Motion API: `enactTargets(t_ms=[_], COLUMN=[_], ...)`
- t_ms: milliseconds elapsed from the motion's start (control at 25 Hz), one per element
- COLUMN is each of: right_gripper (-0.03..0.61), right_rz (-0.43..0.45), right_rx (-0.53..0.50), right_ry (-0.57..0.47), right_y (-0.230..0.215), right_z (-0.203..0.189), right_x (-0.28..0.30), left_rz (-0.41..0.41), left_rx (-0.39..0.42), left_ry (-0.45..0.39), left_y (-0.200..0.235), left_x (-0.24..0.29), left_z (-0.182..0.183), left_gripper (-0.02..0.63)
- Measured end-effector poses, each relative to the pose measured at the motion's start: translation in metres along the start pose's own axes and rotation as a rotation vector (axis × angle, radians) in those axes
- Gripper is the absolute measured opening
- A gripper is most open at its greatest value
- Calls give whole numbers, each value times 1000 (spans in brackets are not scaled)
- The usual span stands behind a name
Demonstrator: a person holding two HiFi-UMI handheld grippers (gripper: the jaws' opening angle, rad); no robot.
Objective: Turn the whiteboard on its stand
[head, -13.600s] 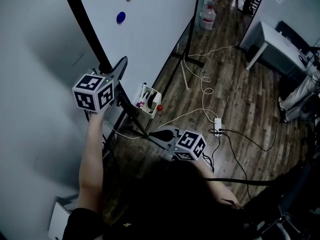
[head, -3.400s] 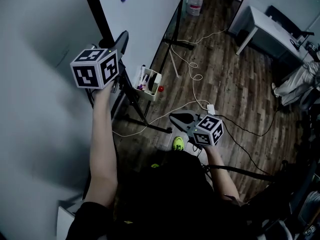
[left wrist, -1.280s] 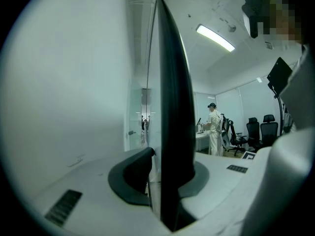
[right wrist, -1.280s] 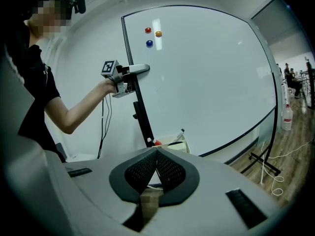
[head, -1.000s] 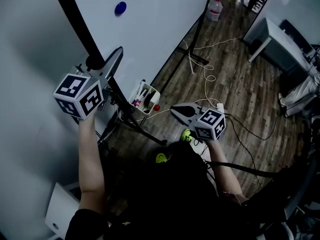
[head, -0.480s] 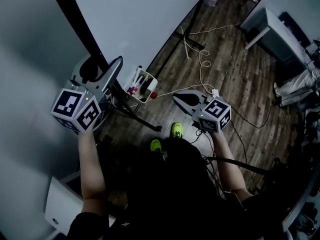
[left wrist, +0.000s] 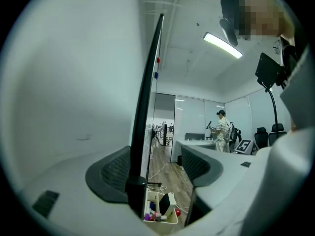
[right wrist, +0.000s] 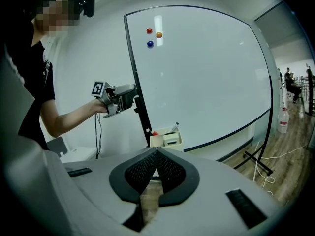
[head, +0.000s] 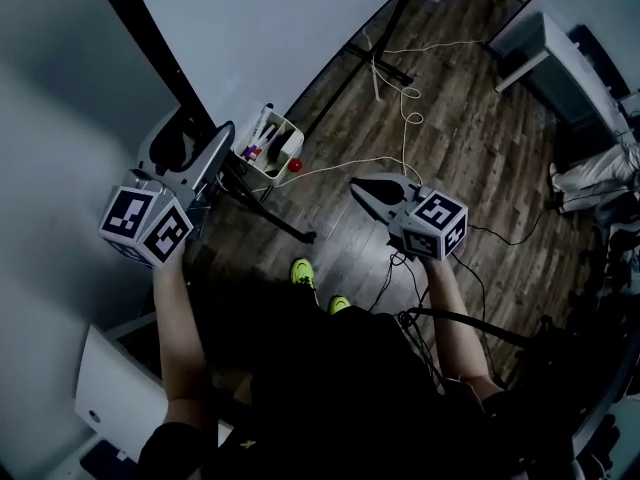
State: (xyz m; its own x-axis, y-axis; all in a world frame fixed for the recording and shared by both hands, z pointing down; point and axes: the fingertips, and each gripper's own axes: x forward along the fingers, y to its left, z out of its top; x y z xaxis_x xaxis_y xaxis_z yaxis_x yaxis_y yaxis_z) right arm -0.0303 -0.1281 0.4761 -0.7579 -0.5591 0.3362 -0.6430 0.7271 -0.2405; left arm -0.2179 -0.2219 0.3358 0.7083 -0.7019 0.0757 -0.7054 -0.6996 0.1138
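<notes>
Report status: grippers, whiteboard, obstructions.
Left gripper open, jaws just opening, whiteboard frame between them, not gripped. Right gripper shut, empty. Whiteboard upright. Marker box on frame below left jaws.

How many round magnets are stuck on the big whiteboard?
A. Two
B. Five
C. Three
C: the right gripper view shows a red magnet, an orange magnet and a blue magnet near the top of the whiteboard, and no others.
</notes>
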Motion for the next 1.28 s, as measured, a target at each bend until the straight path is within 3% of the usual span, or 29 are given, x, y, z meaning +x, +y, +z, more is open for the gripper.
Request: enactTargets(t_ms=[120,280,840,960,1040,1160,1280], right_gripper=[15,15,15,15,15,15,15], right_rz=[31,44,113,127,141,166,181], right_rx=[4,15,-71,-85,-92,-97,-97], right_ry=[-1,-18,-117,-135,-149,-163,-172], right_y=[12,22,65,73,80,93,101], right_z=[-16,-32,-25,-24,-25,-27,-32], right_x=[-14,-40,-106,-118,-124,-134,-138], left_rz=[55,121,51,42,29,-9,-43], left_rx=[23,79,91,104,137,170,155], left_ry=[-16,-62,-8,-24,-26,-17,24], left_y=[-5,-23,-160,-186,-205,-237,-260], left_x=[-8,-20,-46,-54,-61,-70,-74], left_z=[0,9,-24,-24,-28,-39,-60], left_gripper=[382,382,366,314,164,4,-1])
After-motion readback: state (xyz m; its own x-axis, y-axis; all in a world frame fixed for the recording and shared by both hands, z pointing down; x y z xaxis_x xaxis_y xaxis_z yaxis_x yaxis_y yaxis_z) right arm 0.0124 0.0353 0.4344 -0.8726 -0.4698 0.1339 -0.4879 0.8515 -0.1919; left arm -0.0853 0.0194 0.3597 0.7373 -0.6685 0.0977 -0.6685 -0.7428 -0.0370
